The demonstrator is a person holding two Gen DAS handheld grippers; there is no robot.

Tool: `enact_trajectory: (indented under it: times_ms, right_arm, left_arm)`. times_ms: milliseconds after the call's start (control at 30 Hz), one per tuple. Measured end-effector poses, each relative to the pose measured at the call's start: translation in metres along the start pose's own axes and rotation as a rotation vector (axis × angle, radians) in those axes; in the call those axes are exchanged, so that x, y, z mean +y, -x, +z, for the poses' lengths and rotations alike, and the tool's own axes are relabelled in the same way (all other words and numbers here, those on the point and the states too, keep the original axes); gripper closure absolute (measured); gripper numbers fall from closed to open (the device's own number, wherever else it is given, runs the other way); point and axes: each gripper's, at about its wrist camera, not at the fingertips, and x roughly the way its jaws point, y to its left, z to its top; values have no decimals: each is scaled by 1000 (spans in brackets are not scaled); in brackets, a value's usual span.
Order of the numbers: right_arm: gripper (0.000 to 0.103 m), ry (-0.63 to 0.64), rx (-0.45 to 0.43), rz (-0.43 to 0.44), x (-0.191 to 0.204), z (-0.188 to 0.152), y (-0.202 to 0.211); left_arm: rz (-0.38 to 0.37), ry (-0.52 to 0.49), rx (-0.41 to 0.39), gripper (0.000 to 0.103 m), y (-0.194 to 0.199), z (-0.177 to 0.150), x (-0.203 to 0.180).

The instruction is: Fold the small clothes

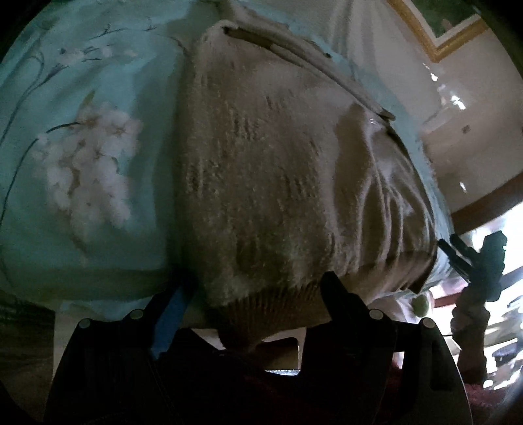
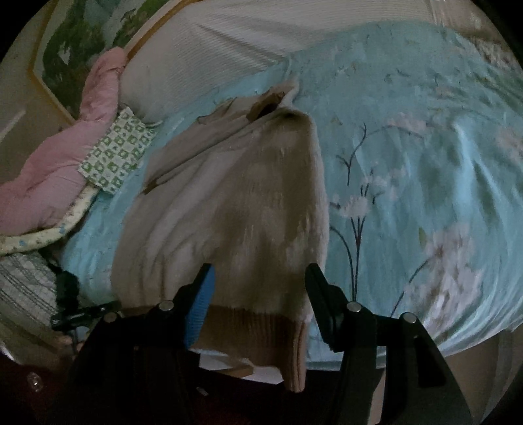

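A beige fuzzy knit sweater (image 1: pixel 278 170) lies on a light-blue floral bedsheet (image 1: pixel 98 98), its ribbed hem hanging over the bed's near edge. My left gripper (image 1: pixel 258 284) is open, its fingers straddling the hem. In the right wrist view the same sweater (image 2: pixel 248 202) lies partly folded lengthwise, with the ribbed hem (image 2: pixel 261 330) drooping between the fingers. My right gripper (image 2: pixel 258 274) is open around that hem. The right gripper also shows at the far right of the left wrist view (image 1: pixel 470 261).
A white pillow (image 2: pixel 228 42) lies at the head of the bed. A pink garment (image 2: pixel 55 170) and a green-patterned cloth (image 2: pixel 117 153) lie at the bed's left side. A gold-framed picture (image 1: pixel 441 26) hangs on the wall. The floral sheet (image 2: pixel 425 163) spreads right.
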Motion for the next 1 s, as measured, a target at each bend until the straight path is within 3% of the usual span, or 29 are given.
enact_trajectory:
  times_ms: [67,167,200,367,433,500,667,700,767,800,900,1000]
  right_arm:
    - [45,-21,3,19,-8,-3,1]
    - [45,-45,26,28,-18,-6,1]
    - [45,-50,38,31,-21,-7,-1]
    - [45,-46,70,79,-25,-12,-3]
    - [45,-31,93,95,-22,-15,-3]
    - [45,-13,119,110,-20,-17,-7]
    - [43,40,164,133,-11,-28,-24]
    - [43,49,159,136,-9,-29,-25]
    - [65,69,157,121,-6,-30,-24]
    - [94,75,163,109,-6,-31,-25]
    - [94,48,159,152,-11,-31,-23]
    - [94,25,116,249,-10,-28,-13]
  left_arm:
    - [9,-41,-2,29,0,-2,-1]
    - [34,-88,-8,76,4,-6,-5]
    - [6,-99,0,95,5,-7,-5]
    - [-23,-98,32,90,1,-7,1]
    - [-43,-82,61,81,-5,-7,4]
    - [-56,-84,86,78,-11,-7,3]
    - [-64,-120,91,82,-20,-9,-4]
    - [-65,-128,88,91,-19,-9,-4]
    - [-77,-145,77,96,-15,-10,-8]
    - [-83,-160,64,97,-12,-11,-11]
    - [-102,-195,39,97,-3,-13,-18]
    - [-142,-202,10,97,8,-13,-20]
